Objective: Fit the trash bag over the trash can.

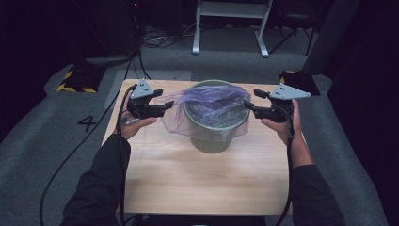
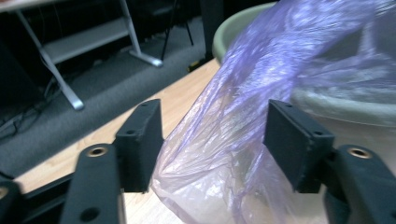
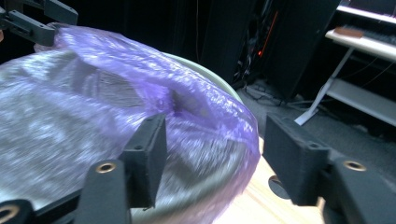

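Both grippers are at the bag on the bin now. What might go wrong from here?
The purple bag lies between the left gripper's jaws, yet the pads stand apart from it, so the film may slip out. The right gripper also looks open at the rim. A one-sided pull might tip the green bin or tear the film.

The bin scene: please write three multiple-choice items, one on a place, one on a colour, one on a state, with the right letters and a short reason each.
1. Where does the bin stand?
A. on the floor
B. on the table
C. on a chair

2. What colour is the bag?
A. purple
B. yellow
C. black

3. How do the jaws of the left gripper stand?
A. shut with nothing between
B. apart, with bag film between
C. shut on the bin rim

Answers: 1 B, the bin rests on the wooden top; 2 A, the thin film is see-through purple; 3 B, the left gripper view shows gaps between pads and film.
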